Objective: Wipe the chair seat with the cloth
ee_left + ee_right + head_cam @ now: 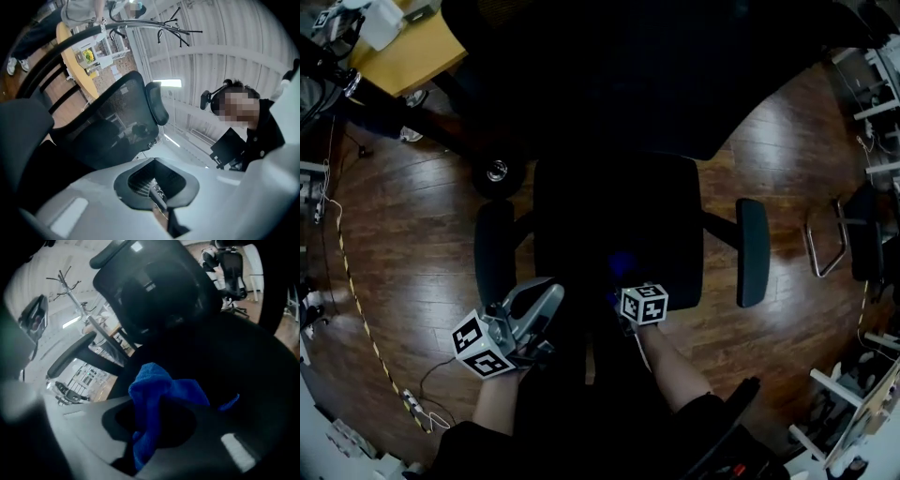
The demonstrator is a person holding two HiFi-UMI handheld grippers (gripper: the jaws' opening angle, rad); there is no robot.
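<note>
**Right gripper clamps the blue cloth at the front of the seat; left gripper is shut and empty**

The right gripper (149, 434) has its jaws closed on the cloth (157, 392). The blue fabric is bunched between them, and a fold rises above and spills off to one side. From the head view, the cloth (622, 266) sits over the front part of the chair seat (619, 202), just ahead of the gripper's marker cube (644, 304). The seat is too dark to show whether the fabric presses on it or hangs just above.

The left gripper (158, 196) has its jaws drawn together with nothing between them. It is held off the seat's front left corner, near the left armrest (494, 255), and is tilted upward. Its own view looks at the mesh backrest (117, 126), the ceiling and a person in dark clothing (262, 136).

In the head view the seat and backrest merge into one black mass, so no surface detail can be read. The cloth covers the tips of the right gripper's jaws. The right armrest (753, 251) stands clear of both grippers, over the wood floor (412, 234).
</note>
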